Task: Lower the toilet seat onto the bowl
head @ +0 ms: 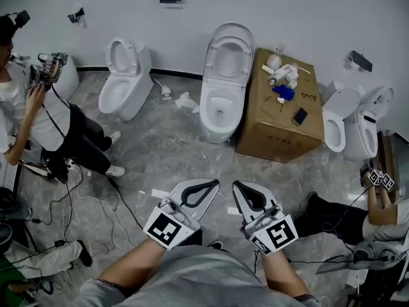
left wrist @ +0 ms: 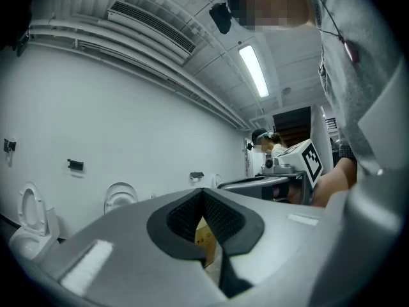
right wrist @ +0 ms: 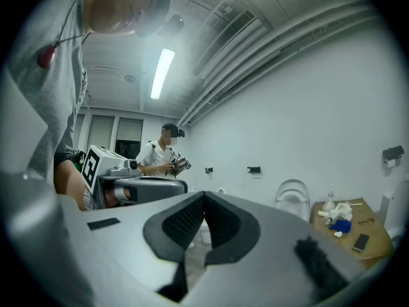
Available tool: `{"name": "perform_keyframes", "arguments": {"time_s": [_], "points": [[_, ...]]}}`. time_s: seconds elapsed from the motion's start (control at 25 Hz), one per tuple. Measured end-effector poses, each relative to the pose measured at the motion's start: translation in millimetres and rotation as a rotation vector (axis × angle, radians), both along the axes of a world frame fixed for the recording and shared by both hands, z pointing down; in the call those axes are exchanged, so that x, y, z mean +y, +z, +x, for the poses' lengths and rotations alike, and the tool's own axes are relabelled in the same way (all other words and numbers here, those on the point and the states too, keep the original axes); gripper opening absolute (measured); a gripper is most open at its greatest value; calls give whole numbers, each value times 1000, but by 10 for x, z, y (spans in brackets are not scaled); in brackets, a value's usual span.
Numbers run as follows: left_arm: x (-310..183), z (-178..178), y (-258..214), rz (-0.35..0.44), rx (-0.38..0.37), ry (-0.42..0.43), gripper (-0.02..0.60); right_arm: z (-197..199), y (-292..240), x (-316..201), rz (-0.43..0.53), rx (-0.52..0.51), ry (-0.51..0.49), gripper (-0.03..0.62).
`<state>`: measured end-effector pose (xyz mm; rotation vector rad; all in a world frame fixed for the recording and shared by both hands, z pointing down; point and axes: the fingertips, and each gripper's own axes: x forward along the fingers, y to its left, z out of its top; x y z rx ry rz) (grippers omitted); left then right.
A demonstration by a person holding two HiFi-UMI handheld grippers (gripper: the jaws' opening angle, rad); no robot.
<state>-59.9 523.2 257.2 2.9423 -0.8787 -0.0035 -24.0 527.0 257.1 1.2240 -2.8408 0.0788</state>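
Note:
A white toilet (head: 222, 104) stands at the middle of the back wall, its seat and lid (head: 229, 52) raised upright against the wall. The same raised seat (right wrist: 292, 197) shows small and far off in the right gripper view. Both grippers are held low near the person's body, well short of the toilet. My left gripper (head: 213, 184) (left wrist: 203, 192) is shut with nothing between its pads. My right gripper (head: 237, 185) (right wrist: 204, 194) is shut too and holds nothing. The two grippers point forward side by side, tips close together.
A cardboard box (head: 279, 110) with small items and a phone on top stands right of the toilet. Another toilet (head: 124, 75) stands at the left, two more (head: 350, 125) at the right. A person (head: 38, 120) stands left; cables (head: 96, 203) lie on the floor.

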Motion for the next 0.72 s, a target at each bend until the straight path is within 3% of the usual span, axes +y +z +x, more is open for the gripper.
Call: {"name": "perform_keyframes", "arguments": {"time_s": [0.72], "points": [[-958,-413,58,-10,18,59,6,-490,114,-887,-28,34,36,8]]}}
